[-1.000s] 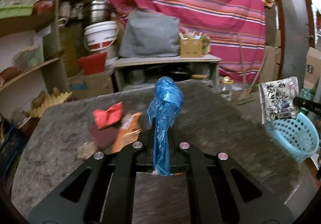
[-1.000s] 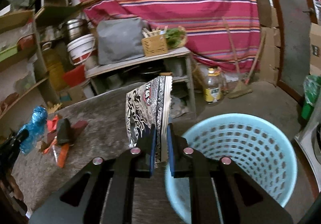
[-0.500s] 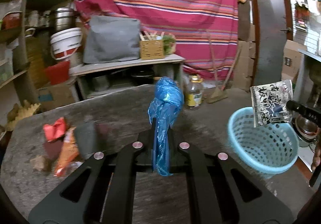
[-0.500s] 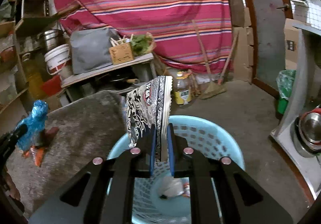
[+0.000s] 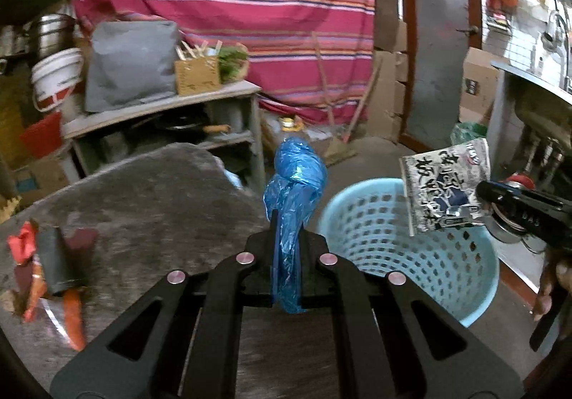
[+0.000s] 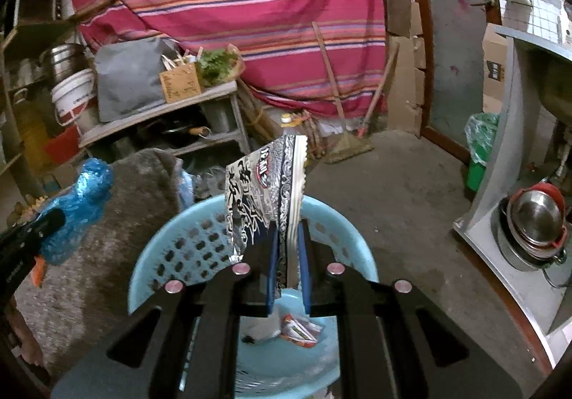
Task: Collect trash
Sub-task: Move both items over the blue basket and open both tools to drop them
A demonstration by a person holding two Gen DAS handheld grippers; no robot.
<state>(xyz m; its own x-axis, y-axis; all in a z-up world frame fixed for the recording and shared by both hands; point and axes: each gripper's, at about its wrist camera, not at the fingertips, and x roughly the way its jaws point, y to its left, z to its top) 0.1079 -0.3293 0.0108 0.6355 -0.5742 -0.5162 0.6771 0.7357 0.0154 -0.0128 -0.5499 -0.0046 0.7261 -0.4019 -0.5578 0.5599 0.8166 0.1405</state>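
My left gripper (image 5: 287, 231) is shut on a crumpled blue plastic bag (image 5: 295, 181) and holds it above the table edge, beside the light blue basket (image 5: 411, 241). My right gripper (image 6: 287, 238) is shut on a black-and-white foil snack wrapper (image 6: 266, 195) and holds it right over the basket (image 6: 171, 256). The wrapper (image 5: 445, 190) also shows in the left wrist view above the basket's right side. The blue bag (image 6: 80, 209) shows at the left of the right wrist view. A small wrapper (image 6: 298, 329) lies in the basket's bottom.
More trash (image 5: 46, 266), red, orange and dark pieces, lies on the grey table (image 5: 143, 198) at the left. A shelf unit (image 5: 164, 113) with a bucket and box stands behind. Metal bowls (image 6: 536, 223) sit on a low shelf at the right. A broom (image 6: 346, 134) leans on the striped cloth.
Both grippers have swung right toward the basket. The right gripper with the wrapper has come over the basket's opening. The left gripper with the blue bag has moved from the trash pile toward the table's edge.
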